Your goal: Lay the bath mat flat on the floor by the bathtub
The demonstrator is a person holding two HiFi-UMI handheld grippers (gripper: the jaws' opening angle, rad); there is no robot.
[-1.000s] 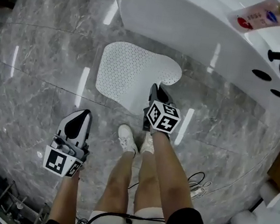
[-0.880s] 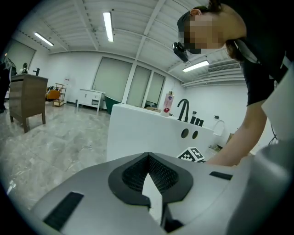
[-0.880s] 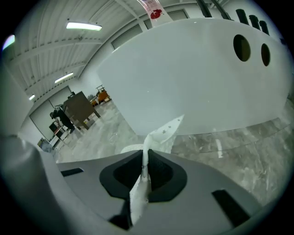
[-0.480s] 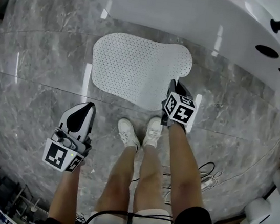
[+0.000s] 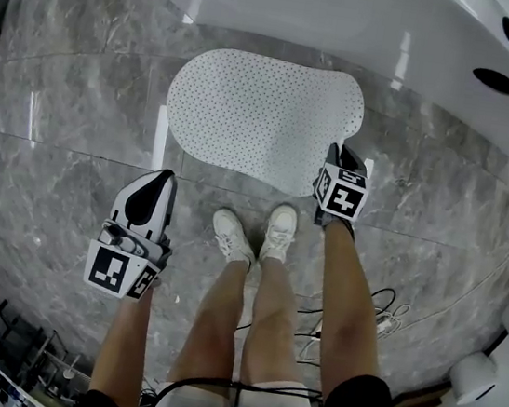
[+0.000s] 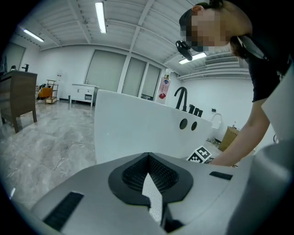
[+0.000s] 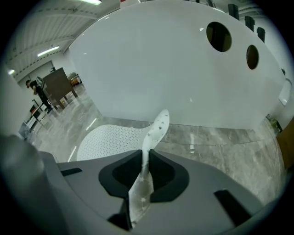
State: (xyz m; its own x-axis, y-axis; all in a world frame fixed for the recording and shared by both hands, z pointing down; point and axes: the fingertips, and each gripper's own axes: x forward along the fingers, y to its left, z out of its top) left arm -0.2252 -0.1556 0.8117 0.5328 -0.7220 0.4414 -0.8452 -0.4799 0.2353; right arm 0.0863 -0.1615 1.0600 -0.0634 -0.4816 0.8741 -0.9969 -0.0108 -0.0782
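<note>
Bath mat (image 5: 262,119), probably light, limp and grippy, nearly flat on floor (image 5: 67,134) at 12 o'clock, beside bathtub (image 5: 355,19). Right hand-held gripper (image 5: 336,153) clamped on upturned 4 o'clock edge. Left hand-held gripper (image 5: 160,181) closed on nothing, well apart at 8 o'clock. Best pinched at rim.

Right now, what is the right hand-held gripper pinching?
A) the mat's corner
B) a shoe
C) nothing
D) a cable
A: the right hand-held gripper has its jaws shut on a dotted white flap of the mat, and the head view shows it at the mat's near right corner.
</note>
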